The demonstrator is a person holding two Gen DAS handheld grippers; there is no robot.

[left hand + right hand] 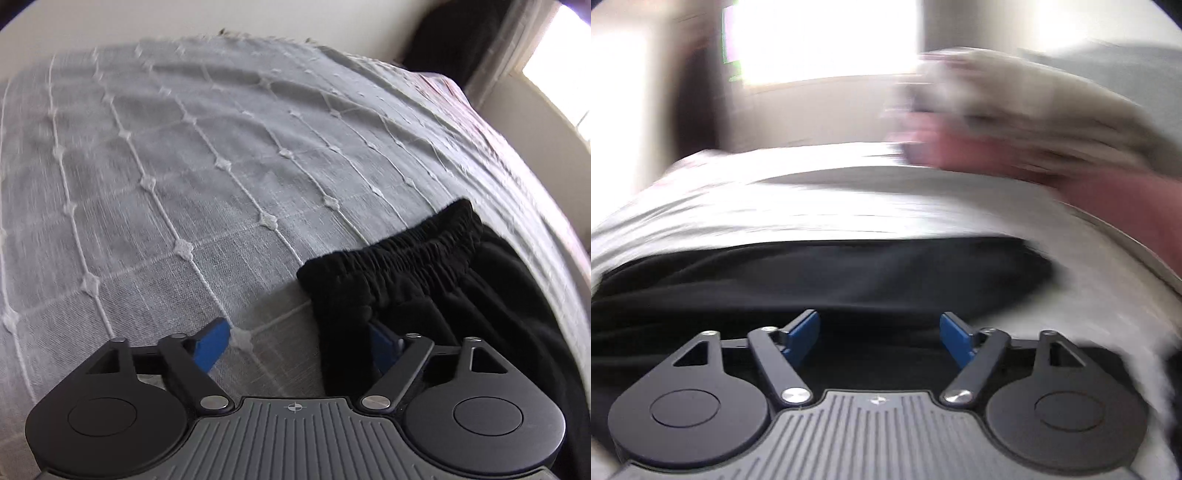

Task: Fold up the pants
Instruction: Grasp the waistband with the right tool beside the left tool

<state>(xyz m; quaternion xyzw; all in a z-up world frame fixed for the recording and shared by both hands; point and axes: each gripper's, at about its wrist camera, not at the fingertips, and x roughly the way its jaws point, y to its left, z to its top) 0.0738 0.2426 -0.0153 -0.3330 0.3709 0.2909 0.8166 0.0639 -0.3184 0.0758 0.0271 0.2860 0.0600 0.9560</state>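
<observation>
Hovering low over the grey bedspread (192, 177), the left gripper (295, 343) has its jaws spread wide; the left blue pad sits over bare cover, while the right pad is partly hidden behind a fold of the black pants (424, 288), contact unclear. The elastic waistband (399, 243) lies to the near right. Right wrist view, heavily blurred: right gripper (881, 339) wide apart, holding nothing, directly above the pants (827, 273), which stretch across the bed; a pink-and-beige heap (1034, 147) lies at the far right.

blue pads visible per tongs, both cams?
4. Left tongs: one pad over the bedspread, one partly behind the black pants. Right tongs: both pads over pants.
</observation>
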